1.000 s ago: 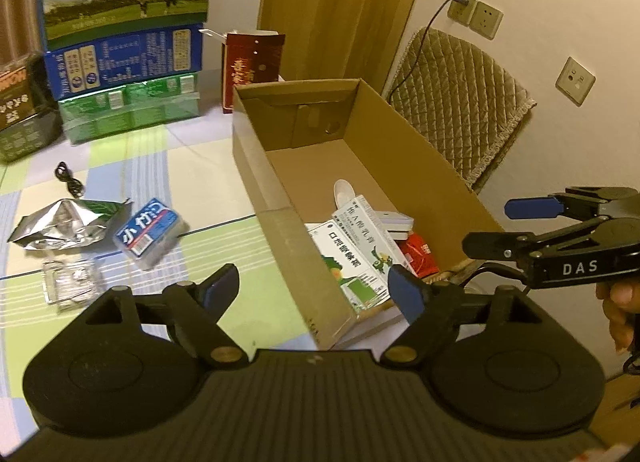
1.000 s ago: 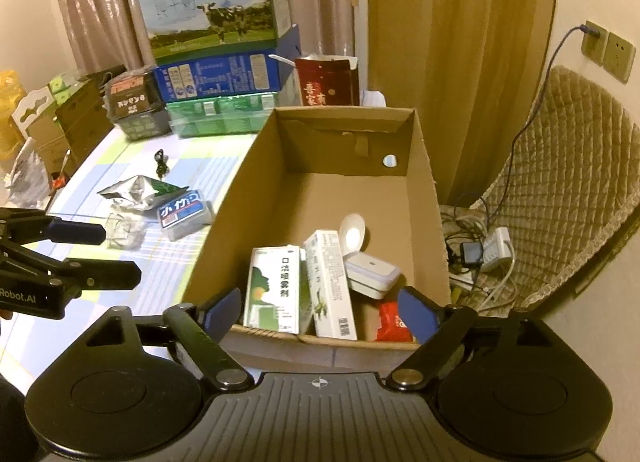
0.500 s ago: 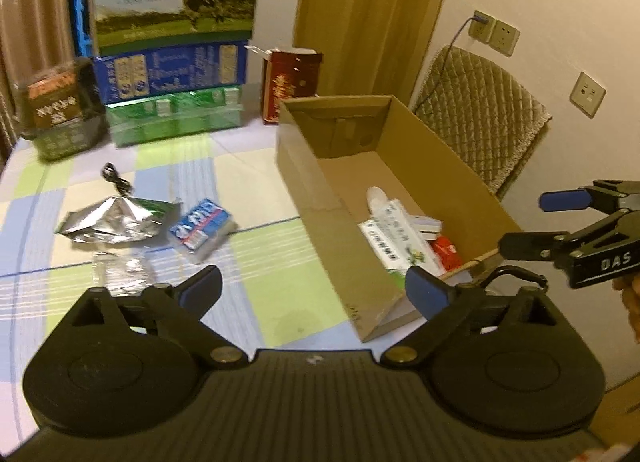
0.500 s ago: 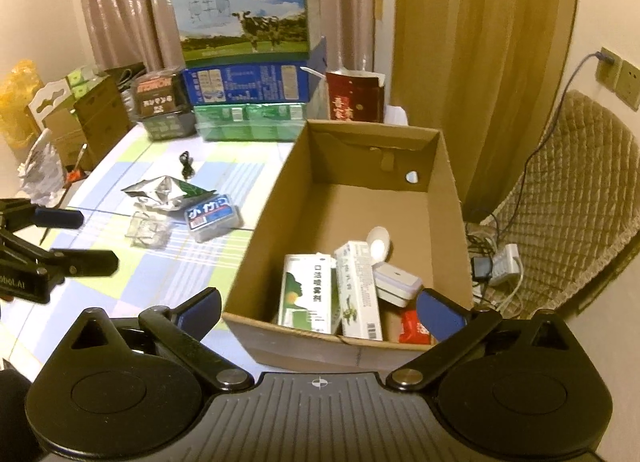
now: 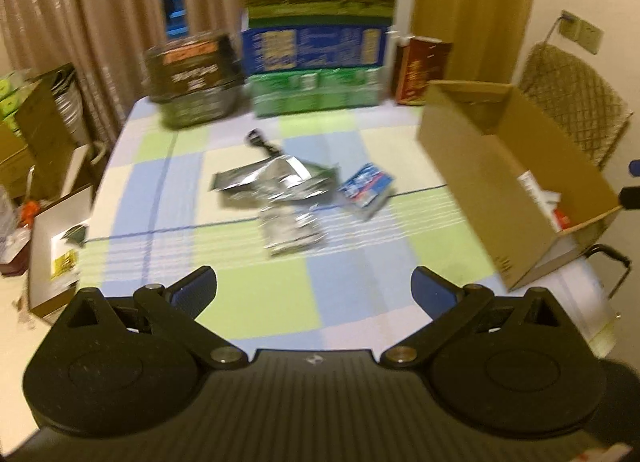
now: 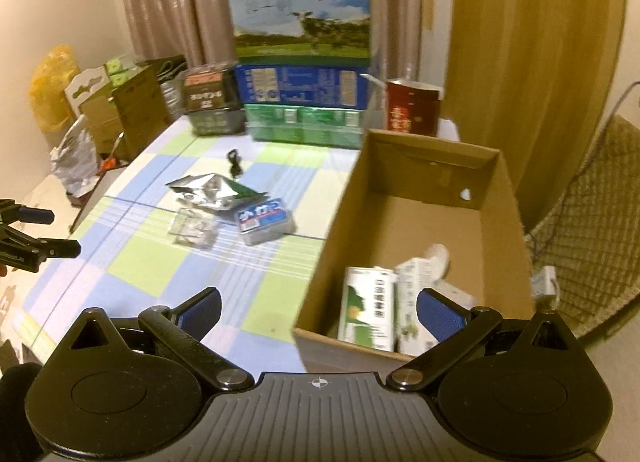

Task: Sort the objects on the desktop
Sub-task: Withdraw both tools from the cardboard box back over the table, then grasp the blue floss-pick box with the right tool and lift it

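Note:
A silver foil bag, a clear plastic packet, a blue tissue pack and a black cable lie on the checked tablecloth. An open cardboard box at the right holds green-and-white cartons and small items. My left gripper is open and empty above the near table, facing the loose items. My right gripper is open and empty above the box's near left corner. The left gripper also shows in the right wrist view.
Stacked milk and drink cartons, a dark basket and a red box line the table's far edge. Cardboard boxes stand left of the table. A quilted chair stands behind the box.
Both grippers have pulled back and swung left, away from the box, so the loose items on the cloth now lie in the centre of the left view. Both stay open and empty.

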{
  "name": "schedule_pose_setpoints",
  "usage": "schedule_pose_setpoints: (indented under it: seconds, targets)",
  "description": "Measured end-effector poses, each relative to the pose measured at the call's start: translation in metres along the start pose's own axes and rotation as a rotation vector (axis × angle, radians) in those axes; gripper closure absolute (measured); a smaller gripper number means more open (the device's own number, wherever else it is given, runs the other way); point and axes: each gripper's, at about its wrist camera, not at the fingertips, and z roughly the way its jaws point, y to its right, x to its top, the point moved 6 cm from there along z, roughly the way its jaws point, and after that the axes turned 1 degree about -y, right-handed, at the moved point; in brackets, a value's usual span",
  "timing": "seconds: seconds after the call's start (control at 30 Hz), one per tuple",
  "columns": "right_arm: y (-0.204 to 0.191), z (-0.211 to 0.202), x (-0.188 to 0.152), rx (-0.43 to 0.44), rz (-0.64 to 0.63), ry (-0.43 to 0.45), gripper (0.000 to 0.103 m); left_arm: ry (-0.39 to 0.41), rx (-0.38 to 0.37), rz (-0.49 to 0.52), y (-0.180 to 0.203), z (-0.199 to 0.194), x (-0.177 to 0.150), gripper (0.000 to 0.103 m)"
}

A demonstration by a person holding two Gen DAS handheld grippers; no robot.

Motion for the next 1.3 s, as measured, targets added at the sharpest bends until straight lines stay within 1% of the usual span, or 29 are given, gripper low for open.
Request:
schedule_pose_setpoints:
  seconds: [0.1, 0.23, 0.43, 0.6, 0.7, 0.8, 0.9, 1.13, 1.2, 1.27, 1.3]
  targets:
    - [-0.013, 0.009, 0.002, 0.018, -0.018, -0.006, 0.002, -0.016, 0.021, -0.015, -0.018, 0.0, -0.011, 0.001]
    - [-0.03, 0.021, 0.007, 0.042, -0.048, -0.014, 0.002, -0.028, 0.024, -0.042, -0.031, 0.004, -0.02, 0.001]
    - [-0.054, 0.044, 0.017, 0.087, -0.082, -0.014, 0.002, -0.017, 0.018, -0.084, -0.035, 0.016, -0.021, 0.001]
    - [-0.072, 0.073, 0.027, 0.11, -0.123, -0.028, 0.002, 0.013, 0.035, -0.09, -0.033, 0.036, -0.015, 0.001]
    - [-0.083, 0.096, 0.035, 0.124, -0.146, -0.038, 0.002, 0.015, 0.008, -0.127, -0.032, 0.052, -0.012, 0.001]
    - [-0.091, 0.122, 0.043, 0.139, -0.17, -0.054, 0.002, 0.016, -0.002, -0.14, -0.031, 0.071, -0.008, 0.001]
    - [-0.094, 0.151, 0.05, 0.151, -0.202, -0.088, 0.002, 0.017, -0.015, -0.147, -0.03, 0.092, -0.005, 0.001]
    - [-0.085, 0.214, 0.065, 0.129, -0.227, -0.149, 0.003, 0.021, -0.032, -0.222, -0.039, 0.142, 0.001, 0.001]
    - [-0.078, 0.23, 0.069, 0.116, -0.221, -0.16, 0.003, 0.017, -0.024, -0.218, -0.04, 0.156, 0.002, 0.001]
    - [-0.071, 0.241, 0.073, 0.101, -0.209, -0.168, 0.005, 0.011, -0.027, -0.192, -0.038, 0.168, 0.002, 0.001]
    - [-0.069, 0.246, 0.075, 0.101, -0.199, -0.173, 0.008, 0.007, -0.034, -0.18, -0.037, 0.174, 0.002, 0.001]
